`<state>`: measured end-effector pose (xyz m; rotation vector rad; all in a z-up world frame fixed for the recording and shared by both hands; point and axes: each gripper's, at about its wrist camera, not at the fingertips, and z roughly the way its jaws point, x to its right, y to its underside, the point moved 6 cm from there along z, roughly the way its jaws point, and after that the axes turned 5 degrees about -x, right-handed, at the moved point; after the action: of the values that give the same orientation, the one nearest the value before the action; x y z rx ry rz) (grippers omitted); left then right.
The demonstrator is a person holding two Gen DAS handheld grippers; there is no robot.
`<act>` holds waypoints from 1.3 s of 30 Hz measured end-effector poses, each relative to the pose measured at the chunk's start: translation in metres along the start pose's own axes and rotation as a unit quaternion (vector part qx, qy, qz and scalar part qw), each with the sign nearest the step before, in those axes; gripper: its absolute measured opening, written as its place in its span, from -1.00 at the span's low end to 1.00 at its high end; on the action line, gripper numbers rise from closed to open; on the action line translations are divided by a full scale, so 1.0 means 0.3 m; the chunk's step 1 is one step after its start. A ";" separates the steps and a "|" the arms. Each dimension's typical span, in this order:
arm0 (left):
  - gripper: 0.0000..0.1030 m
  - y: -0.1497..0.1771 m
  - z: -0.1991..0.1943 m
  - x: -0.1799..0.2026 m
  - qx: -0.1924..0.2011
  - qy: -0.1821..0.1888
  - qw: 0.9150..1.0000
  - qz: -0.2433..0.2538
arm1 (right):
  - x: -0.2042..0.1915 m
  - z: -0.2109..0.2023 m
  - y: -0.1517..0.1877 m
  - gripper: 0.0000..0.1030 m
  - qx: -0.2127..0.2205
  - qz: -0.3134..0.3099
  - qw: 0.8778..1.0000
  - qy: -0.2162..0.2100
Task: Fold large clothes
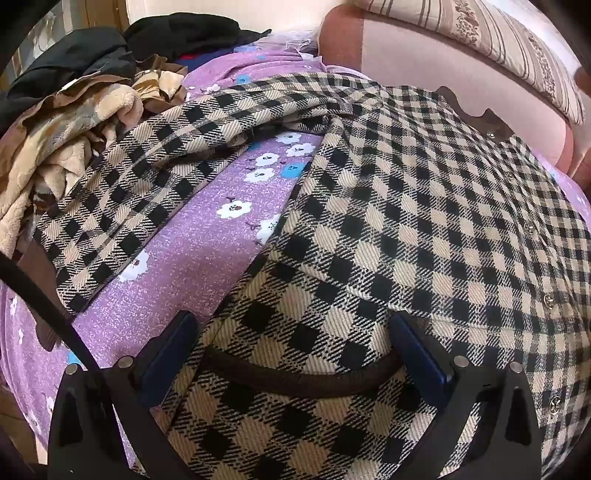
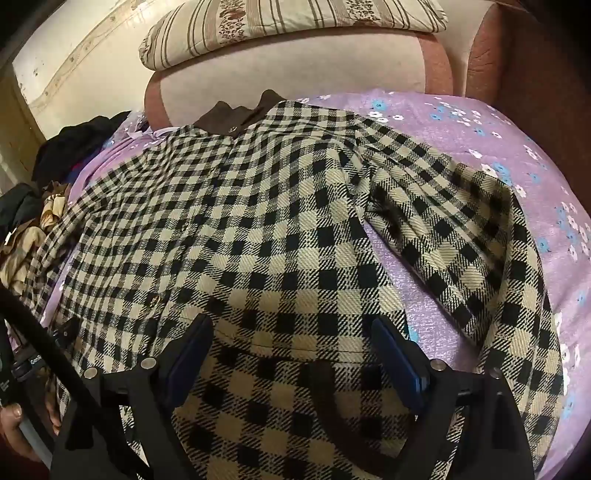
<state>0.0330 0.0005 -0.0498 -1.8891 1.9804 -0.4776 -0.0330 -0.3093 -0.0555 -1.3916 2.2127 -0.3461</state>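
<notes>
A black-and-beige checked coat [image 1: 424, 206] lies spread face up on a purple flowered bedsheet [image 1: 192, 258]. Its brown collar [image 1: 476, 110] points to the headboard. In the left wrist view one sleeve [image 1: 140, 177] reaches out to the left. My left gripper [image 1: 295, 332] is open over the coat's lower part, its blue pads either side of a brown-trimmed pocket [image 1: 295, 376]. In the right wrist view the coat [image 2: 236, 221] fills the middle, with the collar [image 2: 240, 114] at the top and the other sleeve [image 2: 461, 240] angled to the right. My right gripper [image 2: 293, 332] is open over another pocket trim [image 2: 332, 402].
A heap of beige and brown fleece [image 1: 74, 140] and black clothes [image 1: 166, 33] lies at the bed's left side. A striped pillow [image 2: 288, 26] rests on the pink padded headboard [image 2: 295, 77]. A hand [image 2: 14, 421] shows at the lower left of the right wrist view.
</notes>
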 end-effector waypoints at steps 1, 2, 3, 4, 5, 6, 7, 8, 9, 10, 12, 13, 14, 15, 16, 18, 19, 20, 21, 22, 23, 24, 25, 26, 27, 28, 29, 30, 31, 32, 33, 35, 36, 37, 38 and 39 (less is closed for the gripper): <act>1.00 0.002 0.003 0.000 -0.010 -0.009 1.000 0.005 | 0.002 0.002 0.001 0.77 0.000 -0.007 1.000 0.003; 1.00 0.001 0.004 0.002 -0.010 -0.009 1.000 0.005 | 0.006 0.004 0.002 0.77 -0.001 -0.015 1.000 0.008; 1.00 0.000 0.006 0.004 -0.009 -0.009 1.000 0.005 | 0.012 0.006 0.003 0.77 -0.002 -0.023 1.000 0.012; 1.00 -0.001 0.008 0.006 -0.009 -0.009 1.000 0.005 | 0.022 0.008 0.003 0.77 -0.003 -0.031 0.999 0.016; 1.00 0.001 0.004 0.002 -0.005 -0.007 1.000 0.004 | 0.035 0.009 0.002 0.77 -0.004 -0.038 0.999 0.020; 1.00 0.001 0.005 0.003 -0.005 -0.007 1.000 0.004 | 0.034 0.031 -0.016 0.77 -0.013 -0.044 0.998 0.033; 1.00 0.001 0.006 0.004 -0.004 -0.006 1.000 0.003 | 0.038 0.025 -0.015 0.77 -0.009 -0.050 0.998 0.039; 1.00 0.001 0.007 0.005 -0.003 -0.004 1.000 0.002 | 0.023 0.029 -0.026 0.77 -0.012 -0.056 0.997 0.053; 1.00 0.001 0.008 0.006 -0.003 -0.003 1.000 0.002 | 0.023 0.029 -0.022 0.77 -0.006 -0.061 0.996 0.057; 1.00 -0.002 0.007 -0.001 -0.003 -0.002 1.000 0.001 | 0.030 0.029 -0.027 0.77 -0.007 -0.063 0.996 0.058; 1.00 -0.004 0.010 -0.003 -0.002 -0.001 1.000 0.000 | 0.017 0.039 0.005 0.77 0.001 -0.058 0.996 0.066; 1.00 -0.005 0.012 -0.003 -0.002 0.000 1.000 0.000 | 0.022 0.041 0.003 0.77 -0.001 -0.058 0.996 0.066; 1.00 0.010 0.004 -0.006 -0.001 0.001 1.000 0.000 | 0.016 0.042 0.008 0.77 0.000 -0.058 0.996 0.069; 1.00 0.013 -0.004 -0.005 0.000 0.001 1.000 0.000 | 0.020 0.043 0.003 0.77 -0.001 -0.061 0.996 0.069; 1.00 0.008 -0.012 -0.006 0.000 -0.002 1.000 0.001 | 0.021 0.042 0.002 0.77 -0.001 -0.062 0.996 0.070; 1.00 0.007 -0.024 -0.006 0.004 -0.007 1.000 0.003 | 0.013 0.039 0.005 0.77 0.000 -0.062 0.995 0.073; 1.00 0.009 -0.032 -0.006 0.007 -0.009 1.000 0.004 | 0.015 0.039 0.001 0.77 -0.001 -0.063 0.995 0.073; 1.00 0.009 -0.044 -0.003 0.013 -0.014 1.000 0.009 | 0.010 0.038 0.005 0.77 0.000 -0.062 0.995 0.075; 1.00 0.012 -0.057 0.000 0.018 -0.016 1.000 0.013 | 0.012 0.038 0.002 0.77 0.000 -0.063 0.995 0.075; 1.00 0.012 -0.067 0.007 0.023 -0.017 0.999 0.020 | 0.008 0.038 0.006 0.77 0.001 -0.062 0.995 0.076; 1.00 0.013 -0.084 0.019 0.030 -0.018 0.999 0.030 | 0.005 0.037 0.008 0.77 0.001 -0.061 0.995 0.077; 1.00 0.014 -0.101 0.031 0.038 -0.018 0.998 0.038 | 0.002 0.038 0.010 0.77 0.002 -0.061 0.995 0.078; 1.00 0.016 -0.108 0.039 0.042 -0.018 0.998 0.042 | 0.001 0.036 0.014 0.77 0.003 -0.061 0.995 0.079; 1.00 0.016 -0.128 0.050 0.050 -0.017 0.997 0.050 | 0.001 0.035 0.013 0.77 0.003 -0.062 0.995 0.080; 1.00 0.012 -0.134 0.053 0.053 -0.016 0.997 0.052 | 0.005 0.036 0.011 0.77 0.003 -0.063 0.995 0.079; 1.00 0.008 -0.146 0.060 0.058 -0.016 0.997 0.055 | 0.007 0.035 0.010 0.77 0.004 -0.064 0.995 0.080; 1.00 0.007 -0.159 0.065 0.062 -0.013 0.996 0.058 | 0.008 0.034 0.011 0.77 0.004 -0.065 0.995 0.080; 1.00 0.007 -0.164 0.067 0.064 -0.011 0.996 0.058 | 0.010 0.032 0.011 0.77 0.005 -0.067 0.994 0.081; 1.00 0.008 -0.172 0.066 0.065 -0.007 0.996 0.056 | 0.011 0.029 0.011 0.77 0.006 -0.068 0.994 0.082; 1.00 0.005 -0.182 0.063 0.065 -0.001 0.996 0.053 | 0.012 0.027 0.014 0.77 0.006 -0.070 0.994 0.083; 1.00 0.007 -0.181 0.058 0.065 0.002 0.997 0.051 | 0.012 0.026 0.013 0.77 0.006 -0.071 0.994 0.085; 1.00 0.007 -0.195 0.052 0.068 0.009 0.997 0.047 | 0.015 0.025 0.010 0.77 0.007 -0.074 0.993 0.088; 1.00 0.007 -0.198 0.051 0.069 0.010 0.997 0.045 | 0.017 0.024 0.010 0.77 0.007 -0.075 0.993 0.089; 1.00 0.007 -0.205 0.050 0.071 0.012 0.996 0.043 | 0.014 0.025 0.011 0.77 0.007 -0.076 0.993 0.090; 1.00 0.005 -0.208 0.048 0.072 0.014 0.996 0.042 | 0.012 0.026 0.013 0.77 0.008 -0.076 0.993 0.092; 1.00 0.004 -0.210 0.049 0.072 0.016 0.996 0.041 | 0.013 0.026 0.012 0.77 0.008 -0.077 0.993 0.093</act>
<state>0.0011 -0.0144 0.0045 -1.7158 1.9788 -0.6125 -0.0331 -0.3108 -0.0649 -1.5839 2.2473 -0.5668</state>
